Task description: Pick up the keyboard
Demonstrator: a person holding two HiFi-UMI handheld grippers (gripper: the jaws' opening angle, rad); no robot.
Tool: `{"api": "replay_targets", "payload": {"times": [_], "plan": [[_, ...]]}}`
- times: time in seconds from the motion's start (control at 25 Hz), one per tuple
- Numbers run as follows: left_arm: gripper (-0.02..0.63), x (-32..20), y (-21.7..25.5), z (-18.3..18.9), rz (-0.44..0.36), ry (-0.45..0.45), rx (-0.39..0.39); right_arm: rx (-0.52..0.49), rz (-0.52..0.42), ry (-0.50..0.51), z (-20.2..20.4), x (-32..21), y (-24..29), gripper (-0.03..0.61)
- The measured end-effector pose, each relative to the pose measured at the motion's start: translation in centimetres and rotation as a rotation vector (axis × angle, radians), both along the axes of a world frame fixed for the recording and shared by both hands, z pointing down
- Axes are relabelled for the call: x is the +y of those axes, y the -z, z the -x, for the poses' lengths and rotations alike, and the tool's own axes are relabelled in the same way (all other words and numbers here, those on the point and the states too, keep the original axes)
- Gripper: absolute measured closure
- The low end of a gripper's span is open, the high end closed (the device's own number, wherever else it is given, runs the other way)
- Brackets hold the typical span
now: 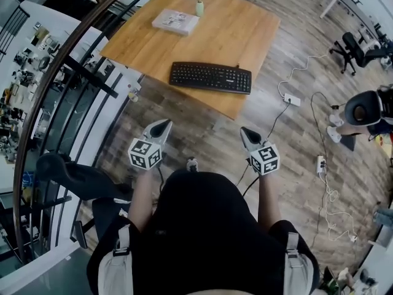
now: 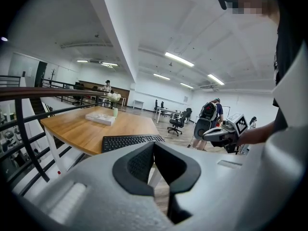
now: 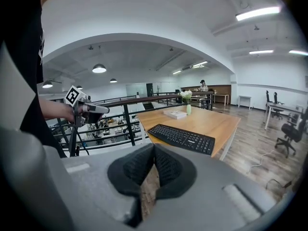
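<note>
- The left gripper (image 1: 164, 123) and right gripper (image 1: 245, 131) are held with jaws together, empty.
- The keyboard (image 1: 210, 77) is seen ahead of both, untouched, on the table (image 1: 245, 29).

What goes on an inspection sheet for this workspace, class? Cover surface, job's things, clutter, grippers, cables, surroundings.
Surface: wooden table, mostly bare.
Job's things: black keyboard flat by the table's near edge, untouched.
Clutter: book and vase at the far side.
Grippers: left gripper and right gripper both shut, empty, short of the table.
Cables: power strip and white leads on the floor, right.
Surroundings: black railing left; office chair and a person right.
</note>
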State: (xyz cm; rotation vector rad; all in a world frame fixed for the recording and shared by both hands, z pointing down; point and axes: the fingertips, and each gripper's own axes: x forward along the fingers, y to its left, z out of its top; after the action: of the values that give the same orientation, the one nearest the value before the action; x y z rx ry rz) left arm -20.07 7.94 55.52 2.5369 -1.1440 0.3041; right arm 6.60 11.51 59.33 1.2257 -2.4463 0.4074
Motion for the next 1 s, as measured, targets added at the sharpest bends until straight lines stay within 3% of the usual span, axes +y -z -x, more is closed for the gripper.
{"api": "replay_targets", "payload": {"times": [0.48, 1.0], "plan": [[0.601, -2.8, -1.3, 3.7, 0.023, -0.029, 0.001, 0.024, 0.032, -0.004, 4.3, -1.4, -1.6, 0.575], [0.601, -4.8, -1.3, 2.8, 0.039, -0.057, -0.021, 0.006, 0.051, -0.033, 3.2, -2.5, -2.5, 0.575]]}}
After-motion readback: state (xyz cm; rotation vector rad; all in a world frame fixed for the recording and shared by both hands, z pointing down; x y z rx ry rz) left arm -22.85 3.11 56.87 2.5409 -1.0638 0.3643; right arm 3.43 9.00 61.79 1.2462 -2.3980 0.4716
